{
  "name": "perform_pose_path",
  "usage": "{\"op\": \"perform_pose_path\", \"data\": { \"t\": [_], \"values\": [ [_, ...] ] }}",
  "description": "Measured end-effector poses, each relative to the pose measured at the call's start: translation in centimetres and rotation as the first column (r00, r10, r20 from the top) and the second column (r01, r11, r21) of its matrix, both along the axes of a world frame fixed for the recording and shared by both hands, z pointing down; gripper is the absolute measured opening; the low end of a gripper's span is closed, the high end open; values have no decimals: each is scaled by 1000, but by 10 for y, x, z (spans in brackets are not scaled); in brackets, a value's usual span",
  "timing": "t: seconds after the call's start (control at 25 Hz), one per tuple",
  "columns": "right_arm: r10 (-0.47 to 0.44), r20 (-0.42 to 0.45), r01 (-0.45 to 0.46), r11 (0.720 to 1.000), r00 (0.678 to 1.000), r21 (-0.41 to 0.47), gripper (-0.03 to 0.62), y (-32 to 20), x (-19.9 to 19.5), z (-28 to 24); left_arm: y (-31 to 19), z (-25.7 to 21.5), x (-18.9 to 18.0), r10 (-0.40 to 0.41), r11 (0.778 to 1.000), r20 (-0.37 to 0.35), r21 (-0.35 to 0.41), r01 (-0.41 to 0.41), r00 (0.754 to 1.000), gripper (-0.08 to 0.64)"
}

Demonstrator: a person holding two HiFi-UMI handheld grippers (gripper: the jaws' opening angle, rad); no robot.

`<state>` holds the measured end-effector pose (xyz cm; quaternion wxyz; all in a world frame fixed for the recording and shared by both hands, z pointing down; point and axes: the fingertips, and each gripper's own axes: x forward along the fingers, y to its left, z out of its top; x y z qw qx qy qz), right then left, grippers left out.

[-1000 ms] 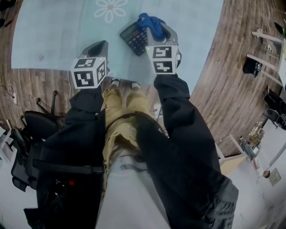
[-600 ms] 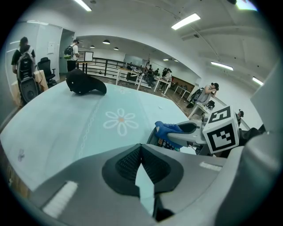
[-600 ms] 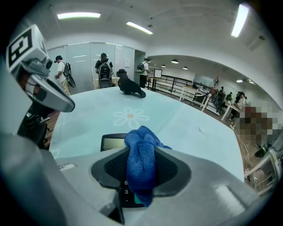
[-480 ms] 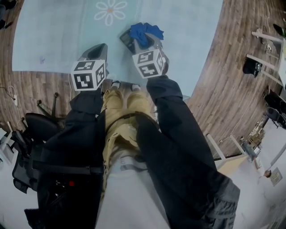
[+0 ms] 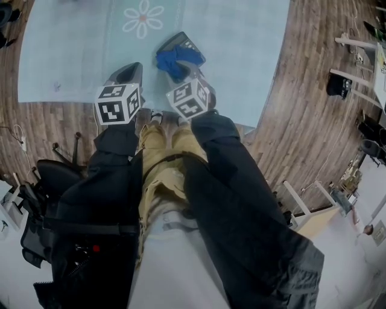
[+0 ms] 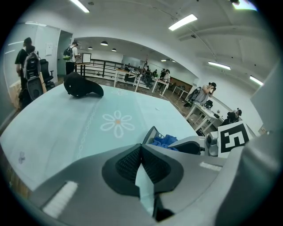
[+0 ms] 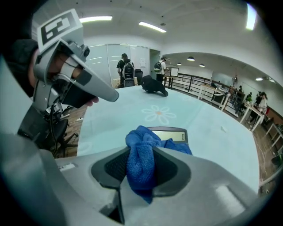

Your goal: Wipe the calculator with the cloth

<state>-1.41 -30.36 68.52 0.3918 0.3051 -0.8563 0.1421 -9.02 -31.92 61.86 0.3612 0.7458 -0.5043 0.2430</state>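
A dark calculator [image 5: 183, 43] lies on the pale blue tablecloth [image 5: 241, 42]; its display end [image 7: 168, 134] shows beyond the cloth. A blue cloth [image 5: 174, 59] is bunched over the calculator's near part. My right gripper [image 5: 181, 71] is shut on that cloth [image 7: 140, 164] and holds it against the calculator. My left gripper [image 5: 128, 75] hovers to the left of the calculator, apart from it, jaws shut with nothing between them. In the left gripper view the calculator's edge [image 6: 151, 134] and the cloth [image 6: 163, 141] peek over the left gripper [image 6: 140, 150].
A white daisy print [image 5: 143, 18] marks the tablecloth beyond the calculator. A black bag [image 6: 82, 87] lies at the far end of the table. A black office chair [image 5: 51, 171] stands by the near left table edge. Desks and people fill the room behind.
My right gripper has dragged the blue cloth leftward and nearer across the calculator, from its right side onto its near part. The left gripper has stayed put.
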Motion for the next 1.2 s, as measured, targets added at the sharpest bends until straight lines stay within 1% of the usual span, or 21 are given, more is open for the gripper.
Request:
{"op": "perform_pose_path", "data": {
  "t": [0.24, 0.36, 0.44, 0.56, 0.64, 0.76, 0.84, 0.96, 1.2],
  "values": [
    [-67, 29, 68, 996, 997, -52, 140, 33, -11, -7, 4, -14, -1, -1, 1000, -1, 30, 1, 1000, -2],
    [-45, 61, 48, 998, 997, -40, 140, 37, -8, -23, 0, -25, 2, -4, 998, -5, 63, 4, 1000, -2],
    [-1, 95, 3, 1000, 996, -27, 140, 37, 1, -42, -1, -36, 8, -8, 997, -9, 83, 8, 1000, -2],
    [101, 160, -101, 995, 982, -12, 140, 36, 16, -76, 0, -60, 14, -9, 993, -19, 120, 11, 1000, -2],
    [180, 208, -186, 982, 961, 13, 140, 27, 27, -102, -7, -79, 19, -4, 986, -29, 168, 9, 1000, -2],
    [289, 278, -313, 949, 916, 46, 141, 15, 52, -137, -14, -107, 29, 2, 974, -38, 227, 7, 999, -2],
    [339, 332, -382, 921, 880, 73, 141, 5, 68, -163, -21, -129, 36, 7, 960, -41, 280, 4, 999, -2],
    [372, 406, -453, 883, 835, 123, 141, -6, 82, -208, -28, -167, 40, 21, 930, -47, 366, -2, 999, -2],
    [338, 530, -519, 821, 778, 237, 141, -38, 101, -299, -56, -244, 59, 58, 856, -55, 516, -22, 997, -2]
  ]
}}
